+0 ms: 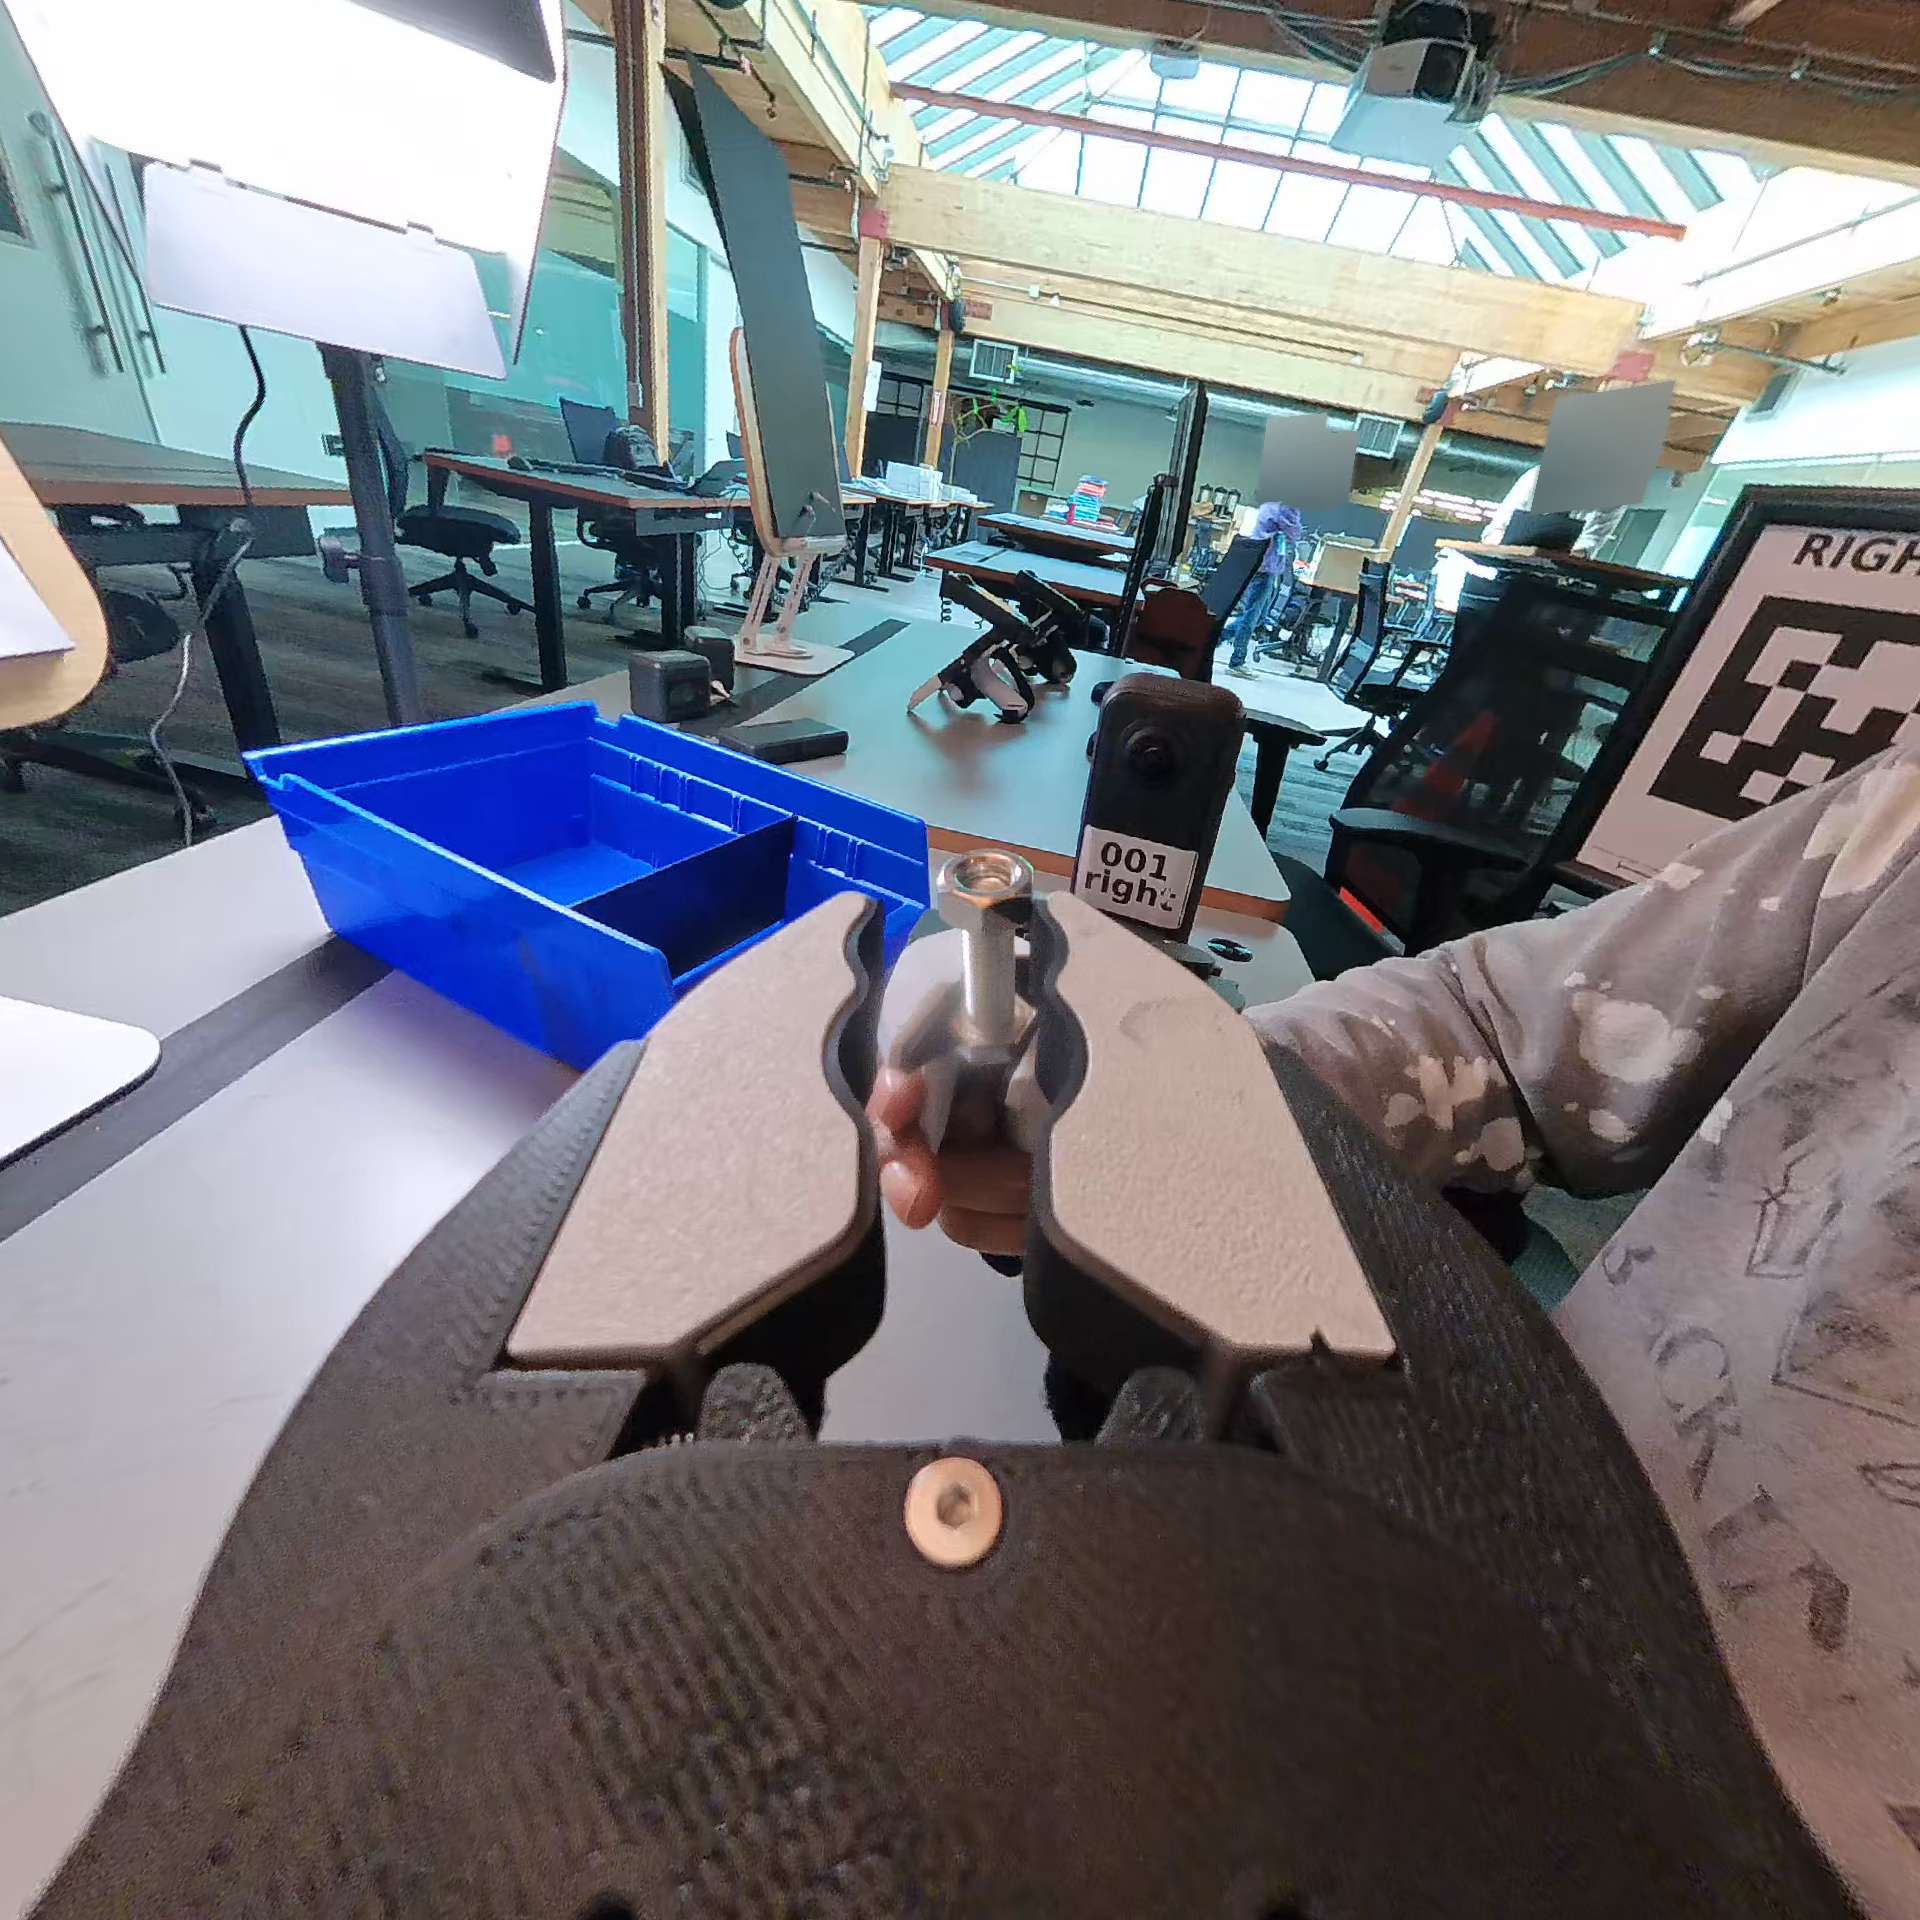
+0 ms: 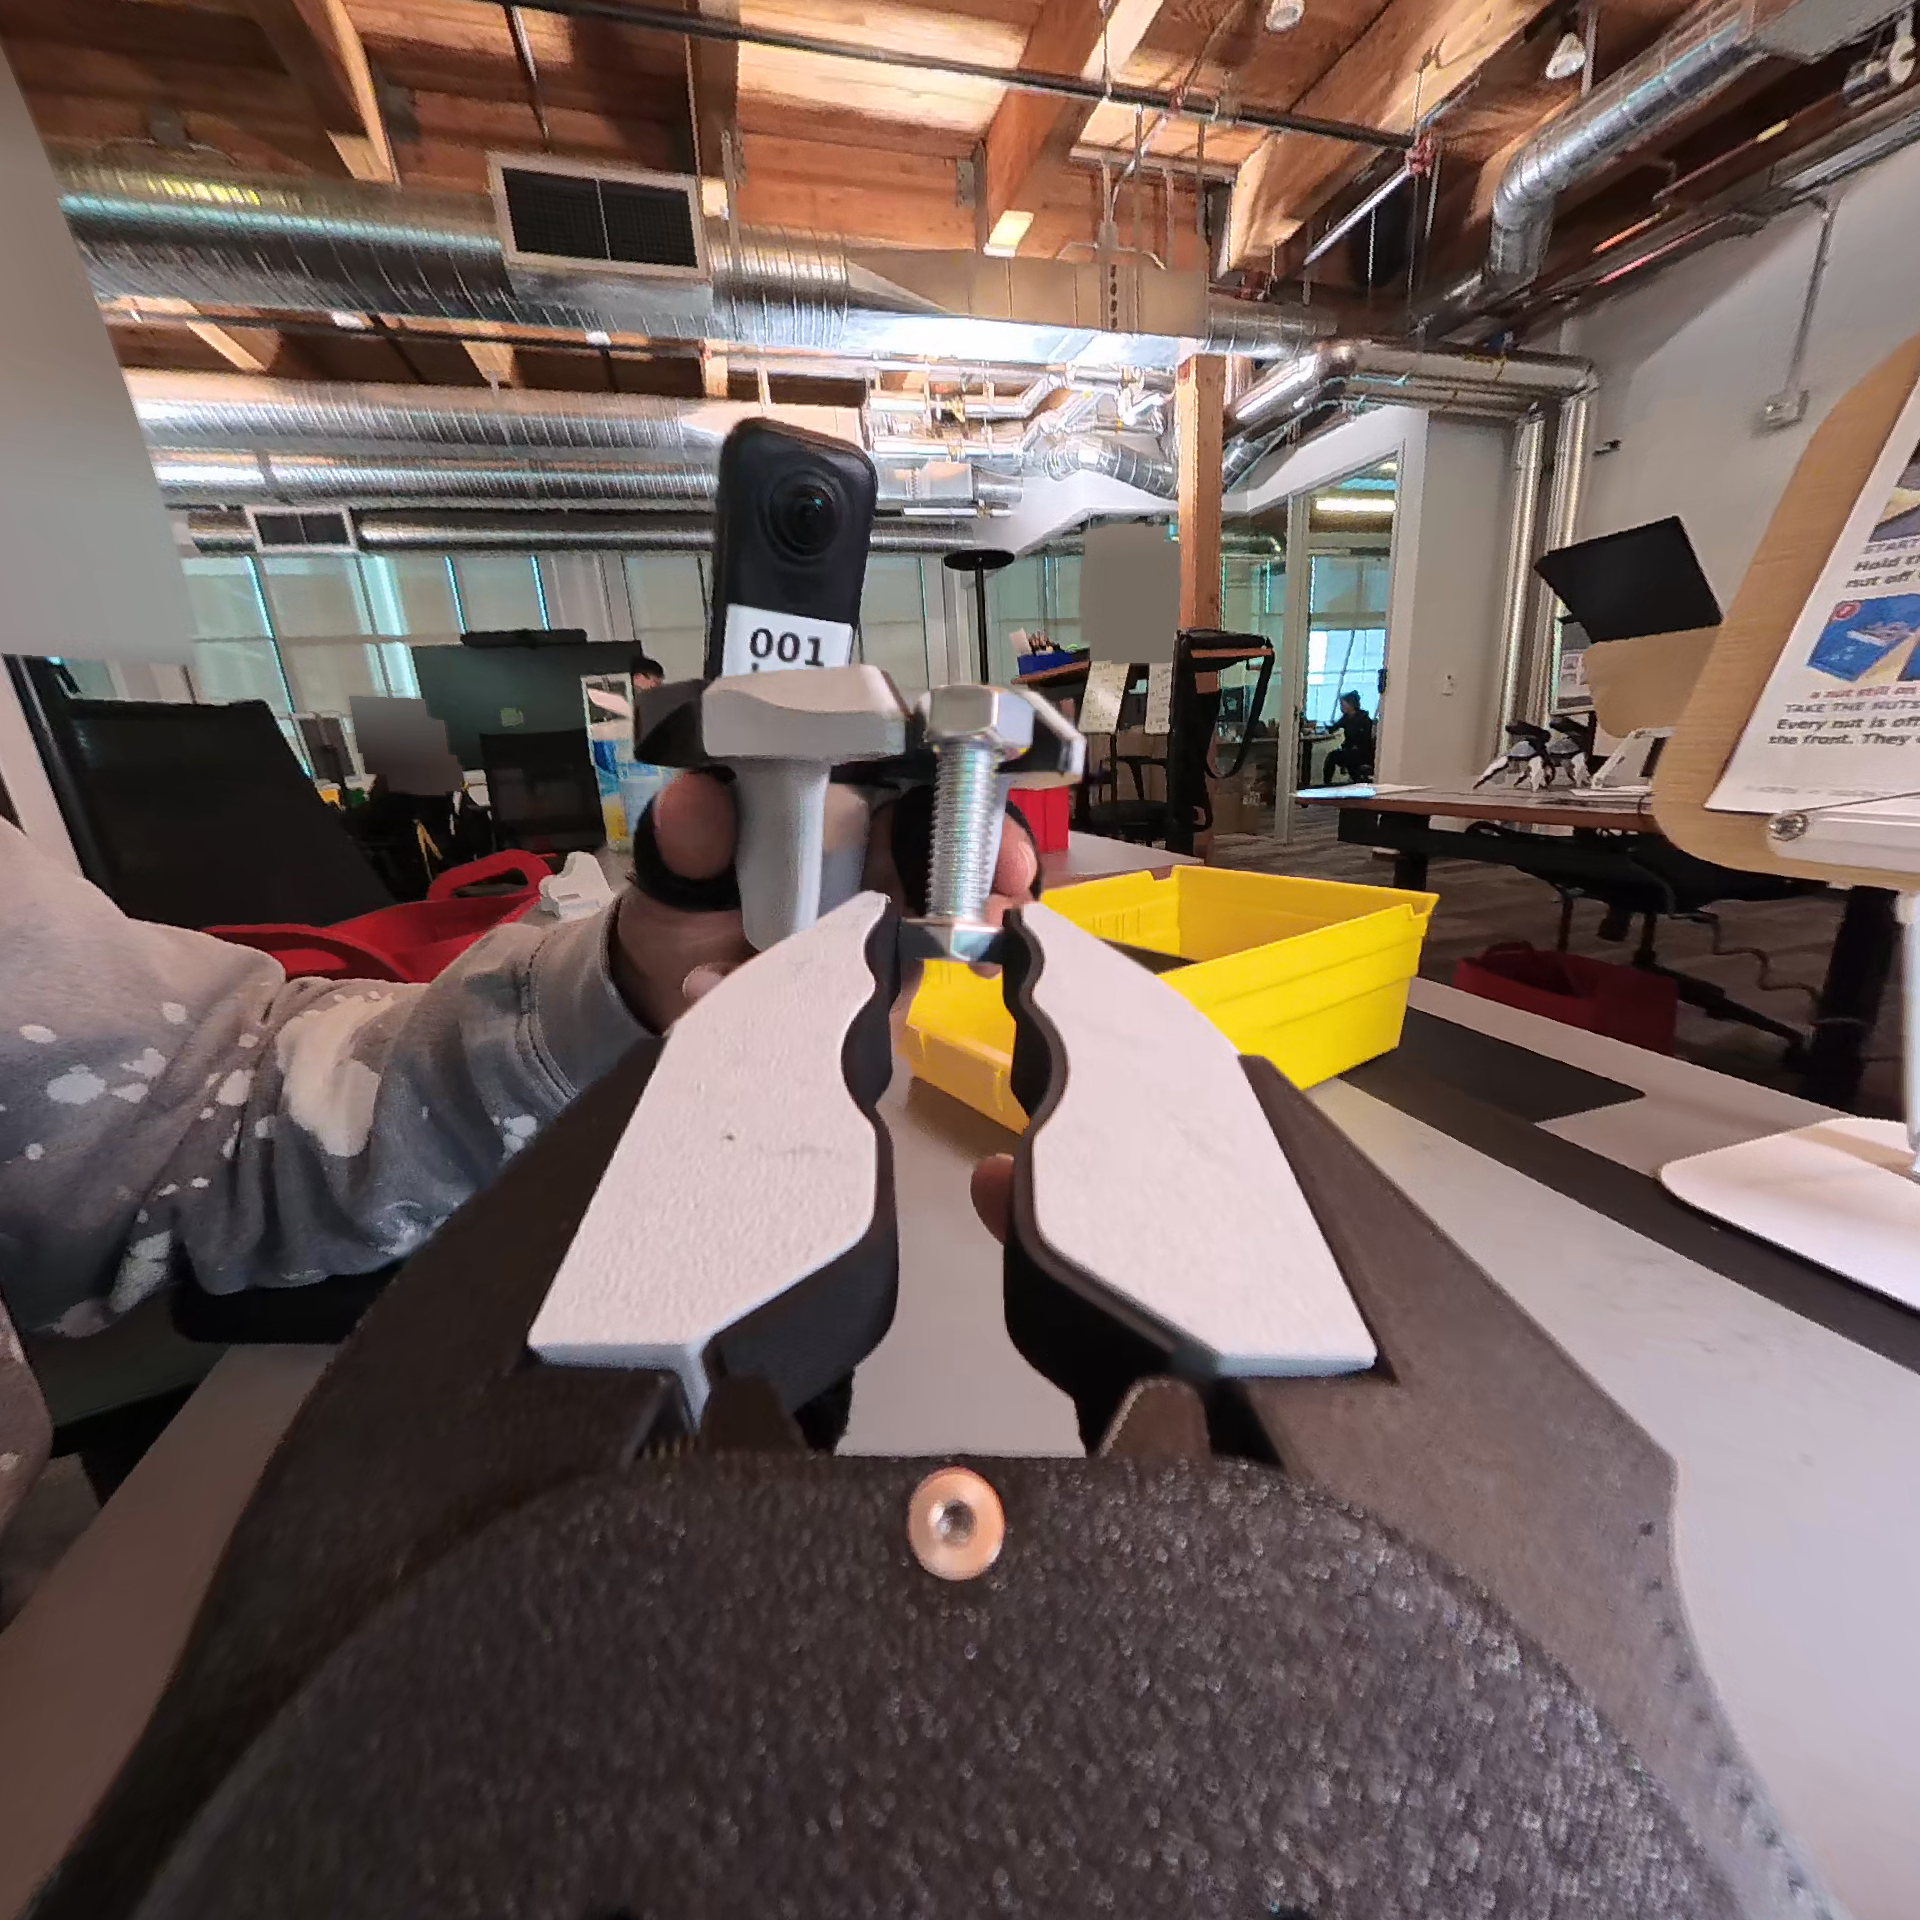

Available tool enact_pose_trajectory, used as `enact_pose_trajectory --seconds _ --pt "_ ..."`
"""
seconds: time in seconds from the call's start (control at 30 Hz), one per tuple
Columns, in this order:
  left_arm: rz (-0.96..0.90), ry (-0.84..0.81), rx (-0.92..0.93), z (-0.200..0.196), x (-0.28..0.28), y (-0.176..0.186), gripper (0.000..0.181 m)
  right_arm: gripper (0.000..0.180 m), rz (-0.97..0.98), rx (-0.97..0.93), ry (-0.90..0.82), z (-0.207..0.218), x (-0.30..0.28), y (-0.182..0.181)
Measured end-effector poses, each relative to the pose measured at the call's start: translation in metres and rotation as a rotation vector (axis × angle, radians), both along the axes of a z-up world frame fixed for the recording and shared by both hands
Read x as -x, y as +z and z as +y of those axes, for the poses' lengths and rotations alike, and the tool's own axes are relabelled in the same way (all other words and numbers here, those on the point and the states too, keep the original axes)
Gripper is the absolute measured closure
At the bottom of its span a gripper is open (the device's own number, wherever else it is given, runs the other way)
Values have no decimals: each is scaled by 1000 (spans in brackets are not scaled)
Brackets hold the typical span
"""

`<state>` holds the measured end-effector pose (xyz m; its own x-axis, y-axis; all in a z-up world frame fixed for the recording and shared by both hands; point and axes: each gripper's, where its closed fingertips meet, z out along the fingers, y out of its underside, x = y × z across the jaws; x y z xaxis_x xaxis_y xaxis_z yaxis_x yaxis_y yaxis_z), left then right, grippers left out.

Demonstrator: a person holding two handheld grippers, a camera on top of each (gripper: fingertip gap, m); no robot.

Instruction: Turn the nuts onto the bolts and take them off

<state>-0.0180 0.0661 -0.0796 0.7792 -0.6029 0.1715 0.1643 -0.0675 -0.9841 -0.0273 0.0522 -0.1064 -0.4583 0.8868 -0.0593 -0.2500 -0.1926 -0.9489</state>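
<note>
1. Left hand-held gripper: grey fingers w/ black edging, pinching the hex head of the bolt. Seen from the right wrist view, its fingers sit on either side of the head.
2. Right hand-held gripper: fingers closed on the nut, gripped at the tips.
3. Bolt: silver, threaded along the visible shaft, held in the air above the surface, spanning between the two grippers. Head at the left gripper's end, nut at the other.
4. Nut: silver hex, on the bolt's thread near the shaft's far end from the head. Exact thread engagement can't be told.
5. Blue bin: on the surface, left of the bolt in the left wrist view; dark divider inside.
6. Yellow bin: on the surface, behind and right of the nut in the right wrist view.
7. Cameras: black, one upright on each gripper, white label on each (right gripper's; left gripper's).
8. Sleeve: grey w/ pale splashes; person's hand wraps the left gripper's handle.
9. Sheet on a wooden stand: right edge, white base on the surface.
</note>
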Motion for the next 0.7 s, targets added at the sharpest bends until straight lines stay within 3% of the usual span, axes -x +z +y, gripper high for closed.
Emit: enact_pose_trajectory --seconds 0.07,0.13,0.4,0.6,0.7 --pt "4 56 30 4 10 -2 167 162 28 14 26 2 -4 4" --pt "33 98 22 6 18 -5 167 162 44 7 36 0 -7 8" --pt "-57 -69 -2 -6 -4 5 155 161 15 -4 18 -1 -3 3" --pt "-46 -69 13 -4 -5 2 158 162 41 12 41 -2 -6 6" --pt "-12 54 34 5 16 -5 171 162 84 39 74 0 -13 14"
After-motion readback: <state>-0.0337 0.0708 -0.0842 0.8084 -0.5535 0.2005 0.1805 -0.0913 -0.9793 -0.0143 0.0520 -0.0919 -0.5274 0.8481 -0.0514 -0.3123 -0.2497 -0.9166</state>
